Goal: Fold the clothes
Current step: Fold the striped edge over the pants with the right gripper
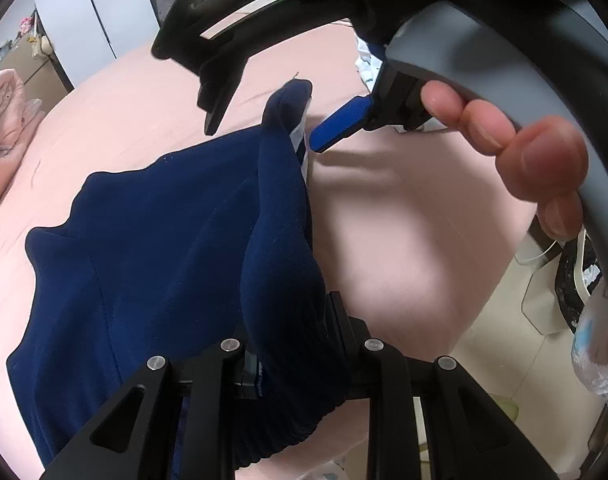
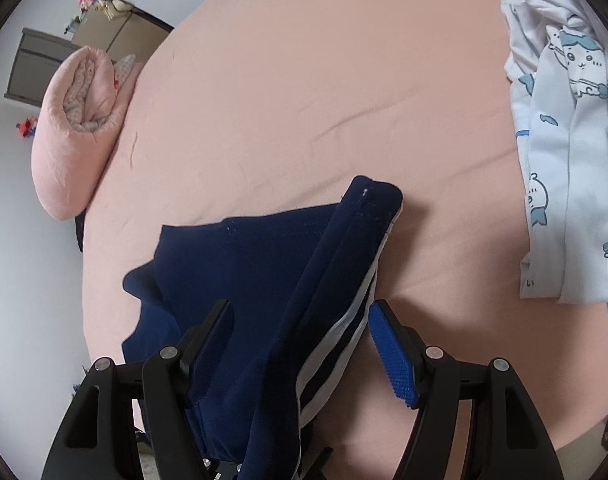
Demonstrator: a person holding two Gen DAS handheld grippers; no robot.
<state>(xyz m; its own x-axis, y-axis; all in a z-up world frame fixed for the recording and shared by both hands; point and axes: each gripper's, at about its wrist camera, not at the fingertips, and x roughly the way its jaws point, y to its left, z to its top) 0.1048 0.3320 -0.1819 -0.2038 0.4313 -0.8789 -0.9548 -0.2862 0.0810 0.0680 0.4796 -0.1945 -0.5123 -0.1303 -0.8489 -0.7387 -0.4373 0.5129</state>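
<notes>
A navy garment (image 1: 152,248) with white side stripes (image 2: 336,344) lies partly on the pink bed (image 2: 304,80), one edge lifted in a ridge. My left gripper (image 1: 296,344) is shut on a thick bunch of this garment at the near end, and the cloth drapes over its fingers. My right gripper (image 2: 300,312) stands open around the ridge further along; its blue pad (image 2: 388,352) is apart from the striped edge. In the left wrist view the right gripper (image 1: 264,136) hangs over the far tip of the garment, held by a hand (image 1: 524,148).
A rolled pink quilt (image 2: 76,128) lies at the bed's left edge. White pyjamas with a blue cartoon print (image 2: 572,140) are heaped at the right. A wardrobe (image 1: 92,12) stands behind. Floor and a plastic bag (image 1: 600,344) lie off the bed's right side.
</notes>
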